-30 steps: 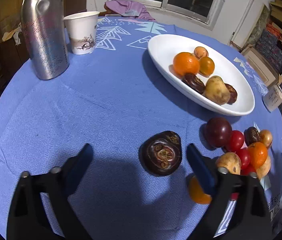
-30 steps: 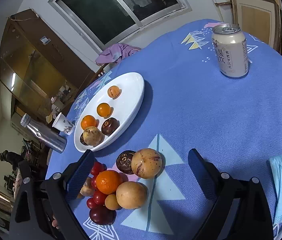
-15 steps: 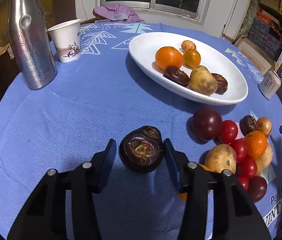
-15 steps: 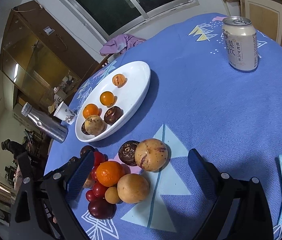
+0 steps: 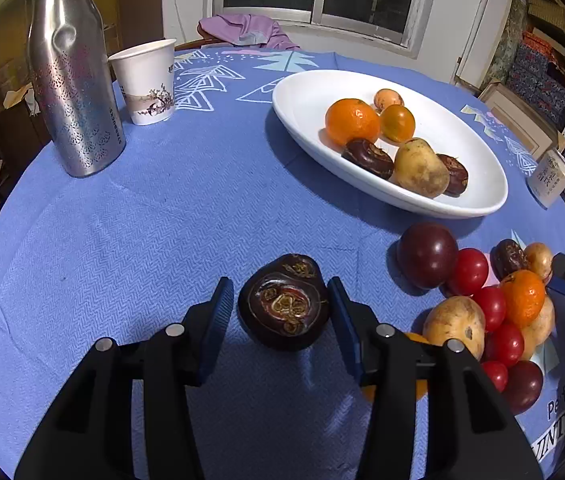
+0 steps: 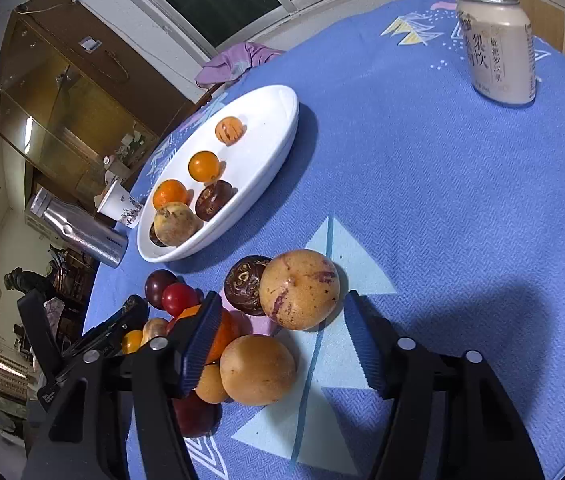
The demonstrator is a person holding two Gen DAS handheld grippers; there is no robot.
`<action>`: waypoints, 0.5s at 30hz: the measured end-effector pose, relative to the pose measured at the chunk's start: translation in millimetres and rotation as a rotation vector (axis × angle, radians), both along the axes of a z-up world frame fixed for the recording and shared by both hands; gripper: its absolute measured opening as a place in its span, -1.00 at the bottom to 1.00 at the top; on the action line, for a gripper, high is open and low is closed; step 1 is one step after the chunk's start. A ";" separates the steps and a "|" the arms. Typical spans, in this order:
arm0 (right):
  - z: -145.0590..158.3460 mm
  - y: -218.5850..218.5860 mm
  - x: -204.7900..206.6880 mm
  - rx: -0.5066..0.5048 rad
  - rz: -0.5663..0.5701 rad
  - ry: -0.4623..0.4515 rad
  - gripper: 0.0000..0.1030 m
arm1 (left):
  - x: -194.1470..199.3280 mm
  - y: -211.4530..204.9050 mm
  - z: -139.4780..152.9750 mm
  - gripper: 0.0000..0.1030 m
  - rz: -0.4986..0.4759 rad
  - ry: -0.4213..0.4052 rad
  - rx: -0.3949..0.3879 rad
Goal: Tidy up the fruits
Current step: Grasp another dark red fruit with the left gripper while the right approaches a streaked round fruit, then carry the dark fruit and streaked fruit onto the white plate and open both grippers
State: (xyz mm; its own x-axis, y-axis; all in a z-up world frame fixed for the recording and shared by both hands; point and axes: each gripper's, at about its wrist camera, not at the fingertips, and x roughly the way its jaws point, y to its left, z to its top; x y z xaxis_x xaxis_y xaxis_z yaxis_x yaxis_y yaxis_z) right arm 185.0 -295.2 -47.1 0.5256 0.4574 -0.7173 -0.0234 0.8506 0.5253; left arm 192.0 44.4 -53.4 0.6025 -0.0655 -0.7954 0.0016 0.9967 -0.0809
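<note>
Left wrist view: my left tongs (image 5: 280,312) pinch the dark fruit (image 5: 283,307) on the bench (image 5: 186,216) — my right tongs (image 6: 282,332) spread over the pile (image 6: 258,320).

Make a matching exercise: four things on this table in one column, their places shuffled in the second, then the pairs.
1. water chestnut
2. tangerine
3. paper cup
4. drink can

a. in the white dish
b. beside the steel bottle
c. between the left gripper fingers
d. standing alone on the far tablecloth

Pairs: 1-c, 2-a, 3-b, 4-d
</note>
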 end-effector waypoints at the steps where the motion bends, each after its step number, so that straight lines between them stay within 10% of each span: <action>1: -2.6 1.3 1.5 -0.004 0.000 0.006 0.15 | -0.1 -0.3 0.0 -0.06 0.001 -0.001 0.001; 15: -11.9 -6.0 8.5 0.023 -0.029 -0.024 -0.14 | 0.9 2.6 -0.6 -0.06 -0.010 -0.014 -0.022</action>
